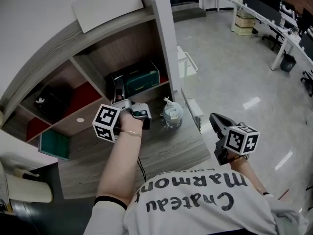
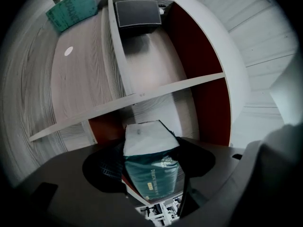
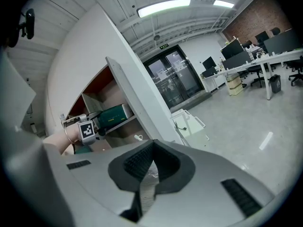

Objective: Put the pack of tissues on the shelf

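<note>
Placement nearly done: the left gripper is clamped on the pack at the mouth of a lower shelf compartment, so probably only set-down and release remain; the right gripper, closed and empty, hangs aside.

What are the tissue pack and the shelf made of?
The pack of tissues looks like thin plastic wrap: shiny green and crinkled. The shelf looks like wood or wood-print board, matte: grey streaky grain shows; I can't tell which.
</note>
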